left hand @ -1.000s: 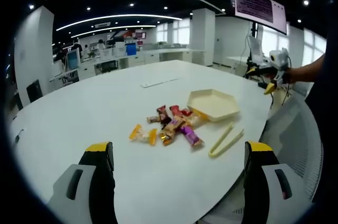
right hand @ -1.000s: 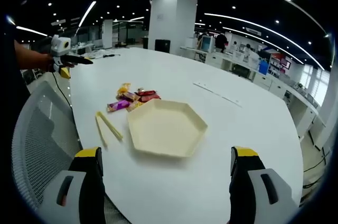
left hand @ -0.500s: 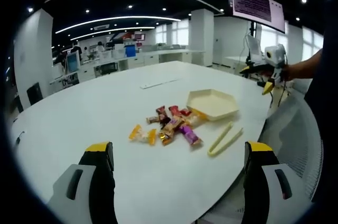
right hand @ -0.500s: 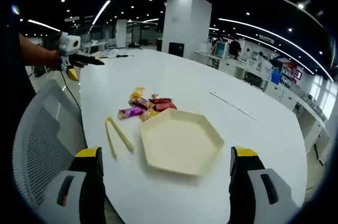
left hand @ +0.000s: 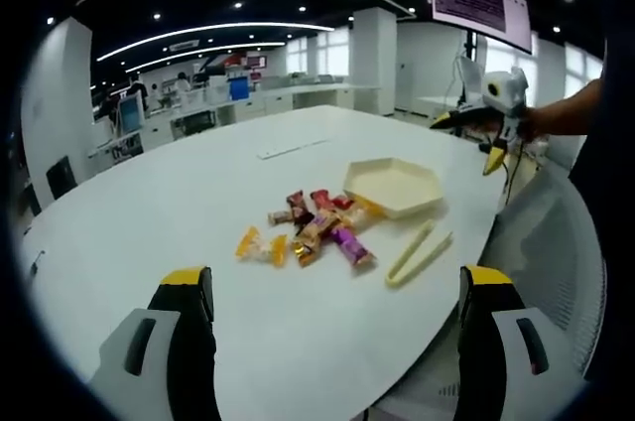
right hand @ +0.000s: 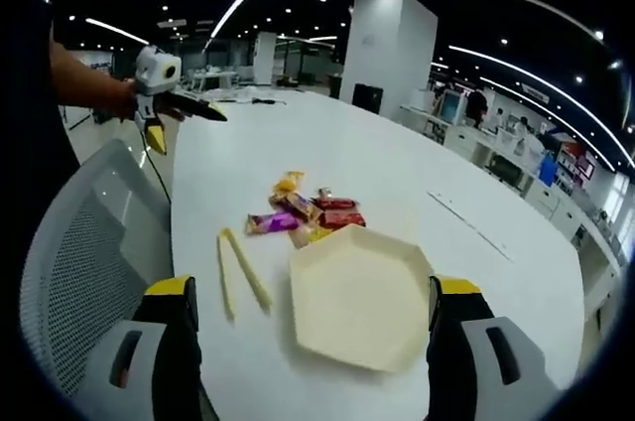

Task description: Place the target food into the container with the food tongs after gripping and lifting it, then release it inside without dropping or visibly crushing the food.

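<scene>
Both grippers wait above the counter, nothing is picked up.

In the left gripper view, the wrapped colourful candies lie on the white round counter, then the pale yellow plastic tongs beside the cream hexagonal tray, probably for easy reach; you hold left gripper and right gripper raised, fingers apart.

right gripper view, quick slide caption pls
Open right gripper above empty hexagonal tray, tongs and wrapped snacks alongside.
</scene>
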A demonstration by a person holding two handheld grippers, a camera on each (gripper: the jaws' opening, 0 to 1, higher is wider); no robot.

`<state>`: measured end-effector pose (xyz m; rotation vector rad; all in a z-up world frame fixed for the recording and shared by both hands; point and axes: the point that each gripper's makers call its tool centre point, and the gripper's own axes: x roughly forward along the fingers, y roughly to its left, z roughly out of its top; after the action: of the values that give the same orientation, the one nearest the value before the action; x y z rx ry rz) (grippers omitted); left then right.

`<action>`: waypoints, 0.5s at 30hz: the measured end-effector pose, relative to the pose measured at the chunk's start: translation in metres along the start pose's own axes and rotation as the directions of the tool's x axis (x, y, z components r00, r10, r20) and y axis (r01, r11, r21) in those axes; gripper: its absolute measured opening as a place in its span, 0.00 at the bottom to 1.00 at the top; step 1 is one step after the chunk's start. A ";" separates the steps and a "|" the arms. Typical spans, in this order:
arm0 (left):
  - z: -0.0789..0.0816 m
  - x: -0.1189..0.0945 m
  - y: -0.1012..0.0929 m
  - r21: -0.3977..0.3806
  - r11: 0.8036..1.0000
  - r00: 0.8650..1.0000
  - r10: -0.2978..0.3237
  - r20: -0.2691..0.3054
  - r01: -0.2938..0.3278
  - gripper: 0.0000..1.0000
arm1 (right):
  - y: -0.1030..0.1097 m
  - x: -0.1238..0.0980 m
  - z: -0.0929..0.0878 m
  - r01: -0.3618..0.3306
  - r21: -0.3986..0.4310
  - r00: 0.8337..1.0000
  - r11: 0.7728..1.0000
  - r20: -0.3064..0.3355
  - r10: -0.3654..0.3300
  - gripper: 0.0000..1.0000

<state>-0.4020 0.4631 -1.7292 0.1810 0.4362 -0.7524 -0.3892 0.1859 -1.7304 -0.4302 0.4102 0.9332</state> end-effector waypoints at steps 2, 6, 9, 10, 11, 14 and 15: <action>0.003 0.001 -0.001 0.002 1.000 1.000 0.003 0.004 -0.003 1.00 | 0.004 0.004 0.002 -0.011 0.000 1.000 1.000 0.001 0.011 0.95; 0.005 0.002 -0.001 -0.003 1.000 1.000 0.003 0.009 -0.003 1.00 | 0.011 0.011 0.003 -0.038 -0.011 0.999 0.999 0.010 0.038 0.93; 0.005 0.003 -0.003 -0.008 1.000 1.000 0.000 0.005 0.000 1.00 | 0.016 0.017 0.004 -0.058 -0.015 0.998 0.998 0.011 0.059 0.92; 0.005 0.002 -0.003 -0.012 1.000 1.000 0.001 0.003 -0.001 1.00 | 0.018 0.019 0.003 -0.065 -0.017 0.998 0.998 0.010 0.065 0.92; 0.005 0.002 -0.004 -0.015 1.000 1.000 0.003 0.003 -0.003 1.00 | 0.019 0.021 0.003 -0.070 -0.017 0.998 0.997 0.010 0.070 0.92; 0.005 0.000 -0.004 -0.022 1.000 1.000 0.005 0.007 -0.005 1.00 | 0.024 0.026 0.003 -0.087 -0.028 0.996 0.996 0.010 0.088 0.89; 0.004 0.000 -0.004 -0.025 1.000 1.000 0.008 0.006 -0.007 1.00 | 0.025 0.029 0.003 -0.096 -0.030 0.995 0.995 0.009 0.097 0.88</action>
<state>-0.4035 0.4589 -1.7254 0.1571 0.4384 -0.7398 -0.3948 0.2199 -1.7473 -0.4354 0.4106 1.0362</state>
